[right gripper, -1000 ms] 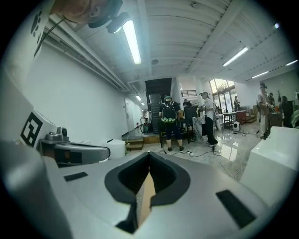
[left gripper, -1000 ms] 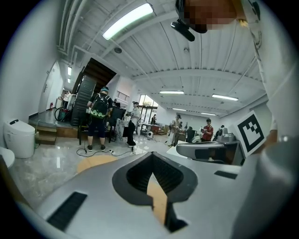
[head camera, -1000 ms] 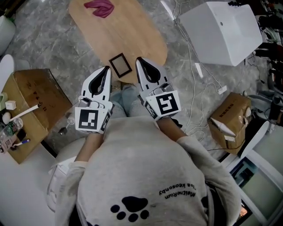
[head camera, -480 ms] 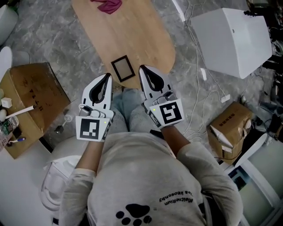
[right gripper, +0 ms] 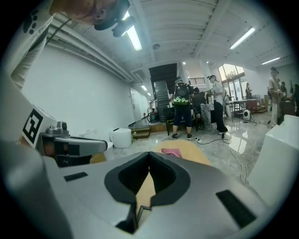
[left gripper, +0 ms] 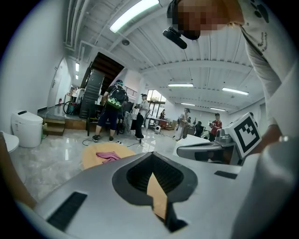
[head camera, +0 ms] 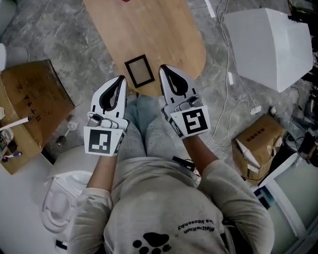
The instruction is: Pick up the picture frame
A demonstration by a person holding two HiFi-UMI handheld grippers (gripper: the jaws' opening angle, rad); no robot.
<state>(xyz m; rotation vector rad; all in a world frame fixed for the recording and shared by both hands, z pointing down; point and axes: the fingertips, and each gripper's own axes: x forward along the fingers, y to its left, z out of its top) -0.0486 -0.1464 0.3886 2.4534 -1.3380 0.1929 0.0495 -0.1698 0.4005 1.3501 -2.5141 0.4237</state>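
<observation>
The picture frame [head camera: 139, 71] lies on the tabletop [head camera: 164, 30], upper middle, between the tips of the left claw [head camera: 121, 79] and right claw [head camera: 164, 68]. Both claws are closed and empty.

An oval wooden table [head camera: 159, 30] stands on a grey marble floor [head camera: 64, 44], with a pink cloth [left gripper: 108, 156] lying near its far end. A cardboard box [head camera: 30, 96] sits on the floor left of the table, while a large white box [head camera: 268, 44] and a torn carton [head camera: 256, 144] sit to its right among loose cables [head camera: 232, 94]. Beyond the table several people [left gripper: 112, 112] stand by a dark staircase [left gripper: 96, 81] under long ceiling lights [left gripper: 133, 14].
</observation>
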